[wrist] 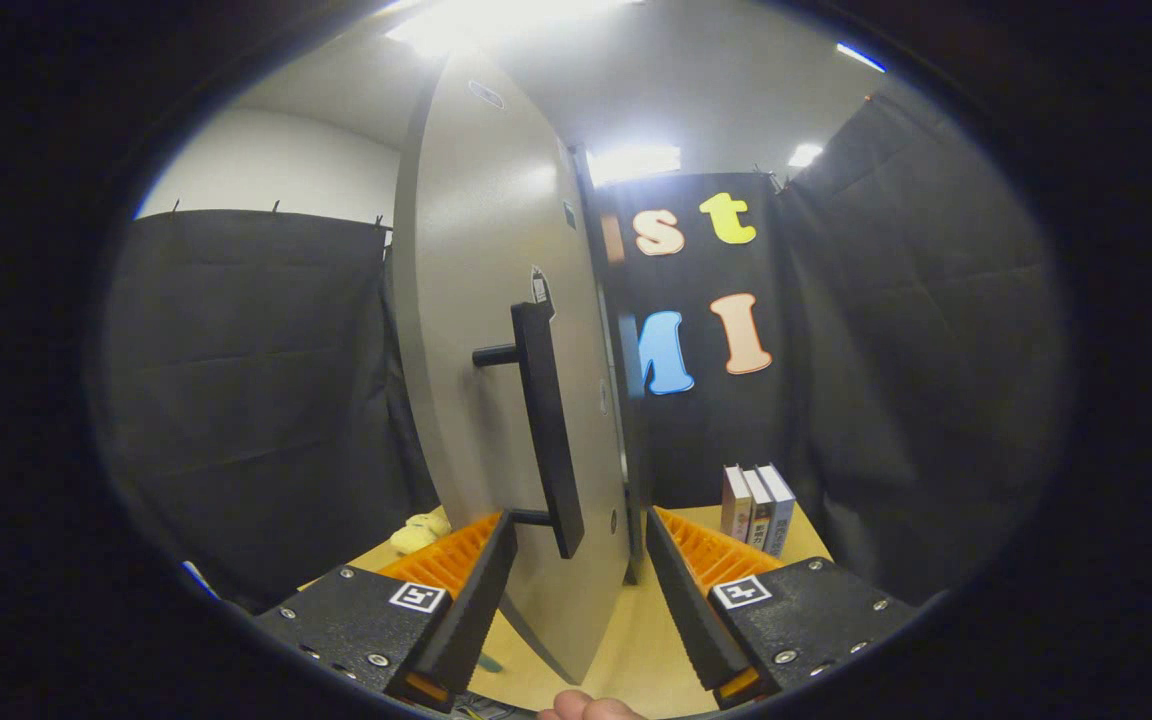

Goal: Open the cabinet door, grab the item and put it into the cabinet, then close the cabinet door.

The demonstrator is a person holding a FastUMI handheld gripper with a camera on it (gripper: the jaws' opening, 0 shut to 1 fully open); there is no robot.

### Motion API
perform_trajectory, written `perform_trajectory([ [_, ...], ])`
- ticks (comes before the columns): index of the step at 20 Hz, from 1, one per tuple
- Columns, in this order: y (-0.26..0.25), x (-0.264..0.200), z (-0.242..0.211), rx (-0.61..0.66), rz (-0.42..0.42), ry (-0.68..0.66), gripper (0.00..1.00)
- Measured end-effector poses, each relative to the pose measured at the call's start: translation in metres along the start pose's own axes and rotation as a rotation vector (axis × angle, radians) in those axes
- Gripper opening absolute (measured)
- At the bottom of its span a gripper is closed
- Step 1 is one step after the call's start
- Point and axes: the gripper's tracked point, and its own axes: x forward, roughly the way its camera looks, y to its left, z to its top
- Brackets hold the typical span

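Between the spread tongs (pixel 576 570), I am lining up on the door (pixel 496 330); its handle (pixel 546 430) is running upright, just ahead.

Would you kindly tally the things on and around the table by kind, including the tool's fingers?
Cabinet doors: 1, edge-on between the open tool's fingers
Door handles: 1, black bar
Books: 3, upright beyond the fingers
Yellow soft items: 1, on the table
Tool fingers: 2
Total: 8
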Motion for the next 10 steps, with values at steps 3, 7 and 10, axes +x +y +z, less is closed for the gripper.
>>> perform_trajectory([
  [3,-0.015,-0.005,0.004,-0.042,-0.081,-0.035,0.83],
  [7,-0.012,-0.011,0.000,-0.045,-0.150,-0.042,0.87],
  [10,-0.004,-0.022,-0.002,-0.085,-0.203,-0.088,0.88],
])
